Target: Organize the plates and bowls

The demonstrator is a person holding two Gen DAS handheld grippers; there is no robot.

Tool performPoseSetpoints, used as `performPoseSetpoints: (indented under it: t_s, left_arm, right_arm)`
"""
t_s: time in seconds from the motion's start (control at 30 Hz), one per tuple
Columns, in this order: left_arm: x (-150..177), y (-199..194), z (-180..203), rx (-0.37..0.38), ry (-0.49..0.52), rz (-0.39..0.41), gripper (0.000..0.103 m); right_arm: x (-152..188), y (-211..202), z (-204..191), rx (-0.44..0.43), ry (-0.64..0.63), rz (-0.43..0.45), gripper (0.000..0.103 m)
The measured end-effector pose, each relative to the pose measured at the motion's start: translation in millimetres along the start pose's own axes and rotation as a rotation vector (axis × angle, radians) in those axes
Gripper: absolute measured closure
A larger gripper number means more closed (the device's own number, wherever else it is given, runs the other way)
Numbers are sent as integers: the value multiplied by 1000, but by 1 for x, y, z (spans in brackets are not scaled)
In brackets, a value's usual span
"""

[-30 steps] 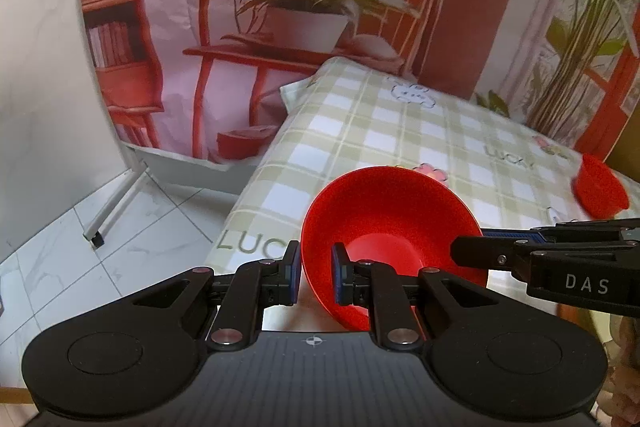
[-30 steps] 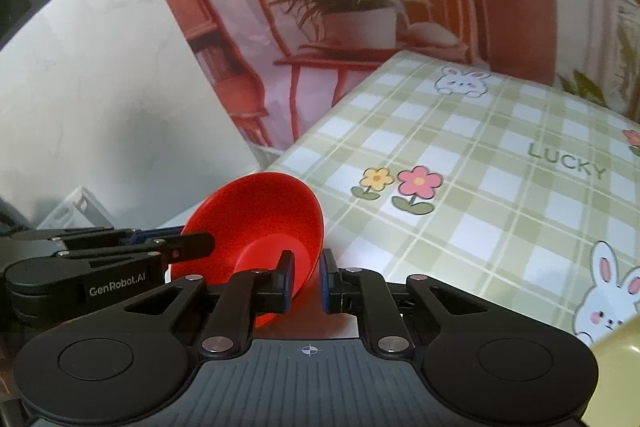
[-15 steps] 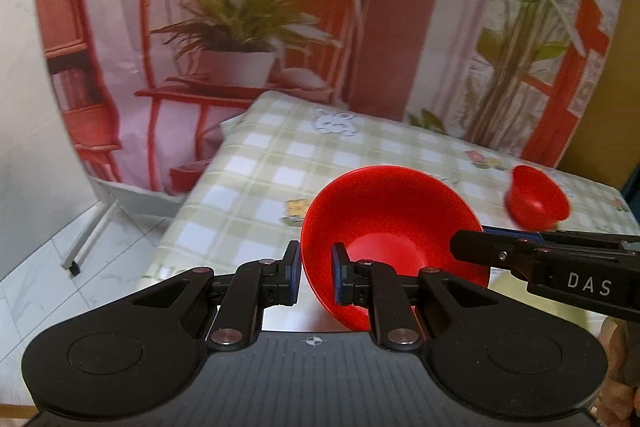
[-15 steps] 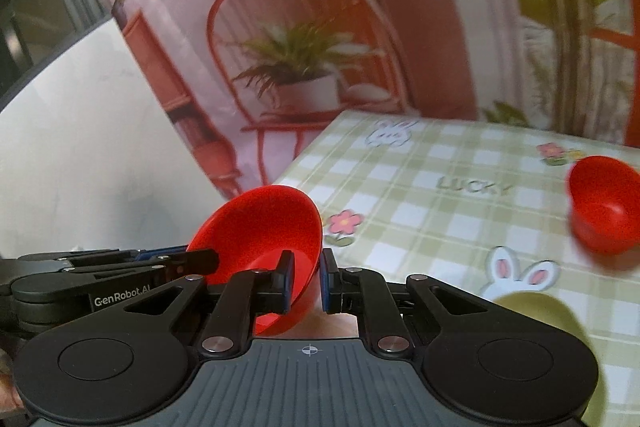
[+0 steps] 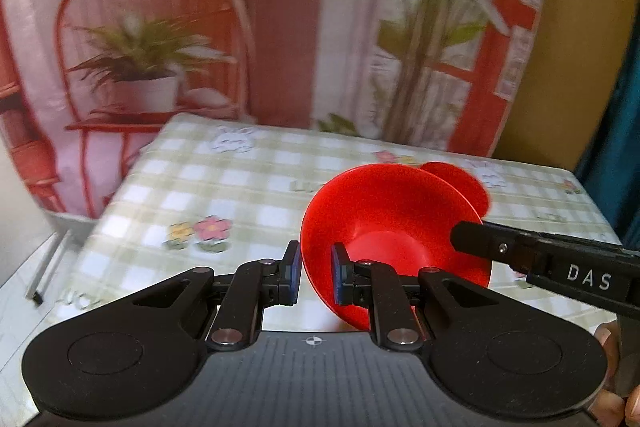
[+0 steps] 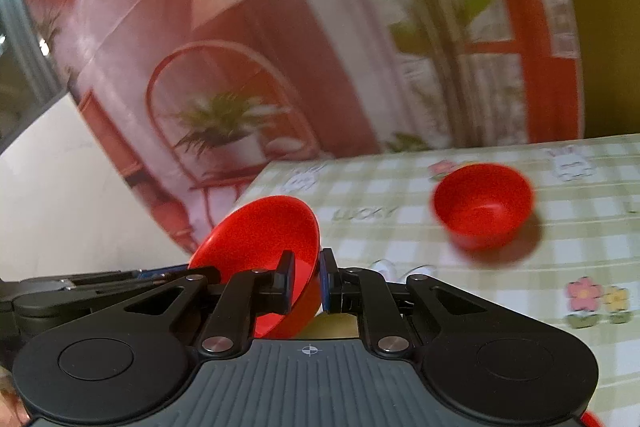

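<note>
Bowl (image 5: 384,227) clamped at opposite rims by our left gripper (image 5: 316,273) and right gripper (image 6: 306,281) has swung across the table (image 5: 248,195); second bowl (image 6: 484,205) now sits ahead, likely its stacking spot.

The left gripper (image 5: 316,277), black with 2 blue-padded fingers, points forward and downward, its jaws nearly closed and pinching the near rim of a glossy red plastic bowl (image 5: 394,223) that hangs clear of the surface below. The right gripper (image 6: 307,281), of the same black build, clamps the opposite rim of that bowl, reaching in from the right side of the left wrist view. A bare fingertip (image 5: 632,405) shows at that view's lower right corner.
</note>
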State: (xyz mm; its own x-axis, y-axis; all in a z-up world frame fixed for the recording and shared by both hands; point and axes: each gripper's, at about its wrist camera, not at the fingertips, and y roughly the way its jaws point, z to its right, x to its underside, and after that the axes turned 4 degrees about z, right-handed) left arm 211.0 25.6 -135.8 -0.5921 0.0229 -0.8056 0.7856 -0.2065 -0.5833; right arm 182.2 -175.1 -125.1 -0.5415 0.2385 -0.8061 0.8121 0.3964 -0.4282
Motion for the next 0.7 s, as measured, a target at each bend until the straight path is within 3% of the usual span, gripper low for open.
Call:
performPoseSetpoints:
  t_s: [0.47,0.7]
  left_arm:
    - [-21,1,110,129,65,83,86]
    - [-8,4,142,184,78,54,86]
  right_arm:
    - [-26,-70,91,115,34,126,91]
    - [-14,-96,119,154,39,129,91]
